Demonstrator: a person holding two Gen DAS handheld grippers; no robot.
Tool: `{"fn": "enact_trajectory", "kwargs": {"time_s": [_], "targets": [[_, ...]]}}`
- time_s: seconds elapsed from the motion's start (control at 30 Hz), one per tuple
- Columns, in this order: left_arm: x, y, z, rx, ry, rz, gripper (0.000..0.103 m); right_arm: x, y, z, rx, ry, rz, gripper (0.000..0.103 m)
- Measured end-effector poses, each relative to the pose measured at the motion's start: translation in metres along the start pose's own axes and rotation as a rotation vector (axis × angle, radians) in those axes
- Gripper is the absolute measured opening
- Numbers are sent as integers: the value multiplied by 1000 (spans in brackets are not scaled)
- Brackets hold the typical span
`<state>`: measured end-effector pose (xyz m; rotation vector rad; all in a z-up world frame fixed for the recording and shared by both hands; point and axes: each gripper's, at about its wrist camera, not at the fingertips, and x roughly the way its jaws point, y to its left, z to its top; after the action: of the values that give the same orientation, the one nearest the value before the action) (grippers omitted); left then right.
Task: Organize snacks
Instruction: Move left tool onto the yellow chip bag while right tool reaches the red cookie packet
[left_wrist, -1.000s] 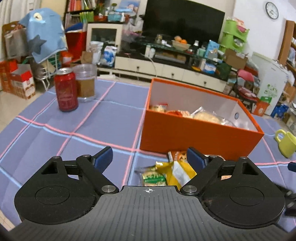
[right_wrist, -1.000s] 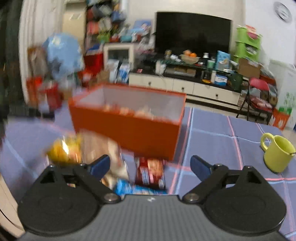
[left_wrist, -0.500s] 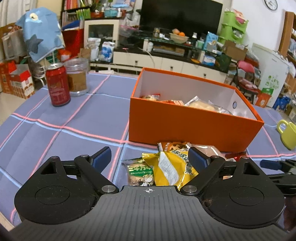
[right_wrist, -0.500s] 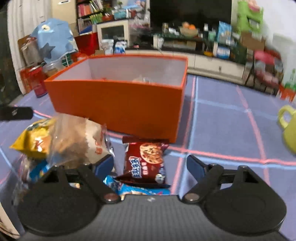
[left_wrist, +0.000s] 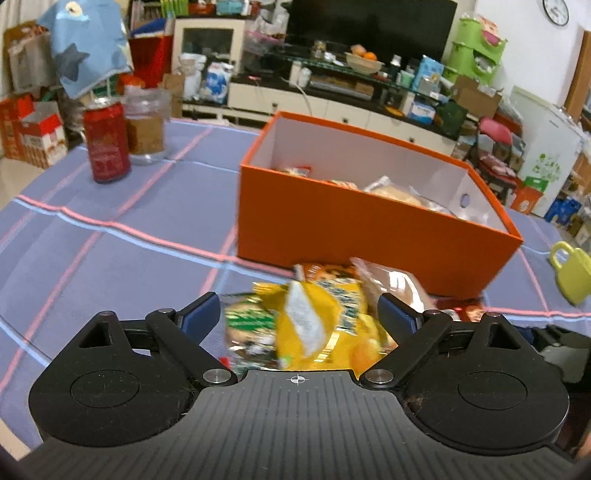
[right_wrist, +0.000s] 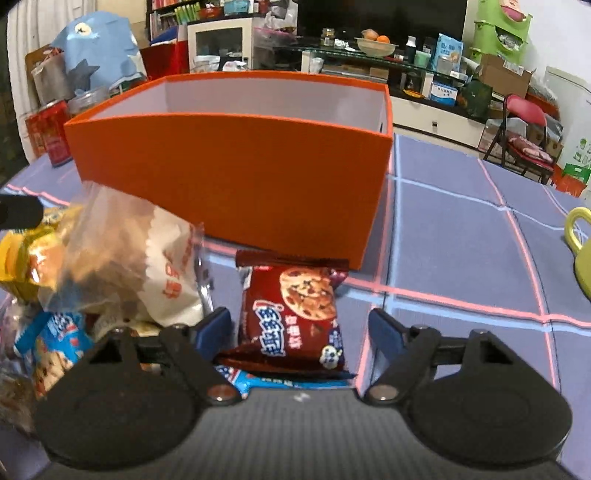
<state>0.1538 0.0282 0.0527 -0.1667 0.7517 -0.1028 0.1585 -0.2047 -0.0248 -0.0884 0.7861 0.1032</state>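
Observation:
In the left wrist view, an orange box (left_wrist: 369, 229) holding several snack packets stands on the blue checked cloth. A yellow snack bag (left_wrist: 321, 321) and a green packet (left_wrist: 247, 325) lie in front of it, between the fingers of my left gripper (left_wrist: 299, 310). Its jaws are opening and the pads stand off the bag. In the right wrist view, a red cookie packet (right_wrist: 295, 317) lies between the fingers of my right gripper (right_wrist: 299, 325), which is open. A clear bag with a pastry (right_wrist: 125, 258) and a blue packet (right_wrist: 59, 343) lie to the left.
A red can (left_wrist: 107, 144) and a glass jar (left_wrist: 146, 129) stand at the far left of the table. A yellow-green mug (left_wrist: 572, 273) sits at the right edge. A TV cabinet, chairs and cluttered shelves fill the room behind.
Both grippers have come down and closer to the snack pile in front of the box. The yellow bag now sits larger between the left fingers, and the red cookie packet between the right ones.

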Motion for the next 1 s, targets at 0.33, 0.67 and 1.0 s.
{"fn": "enact_trajectory", "kwargs": {"time_s": [0.33,0.67,1.0], "targets": [[17,-5,-6,50,22,32,69,2,-6,-1,30,-2,7,84],[23,6,-6,73,33,79,70,4,-15,0,47,-2,2,84],[28,1,-9,124,74,49,67,4,-15,0,45,-5,5,84]]}}
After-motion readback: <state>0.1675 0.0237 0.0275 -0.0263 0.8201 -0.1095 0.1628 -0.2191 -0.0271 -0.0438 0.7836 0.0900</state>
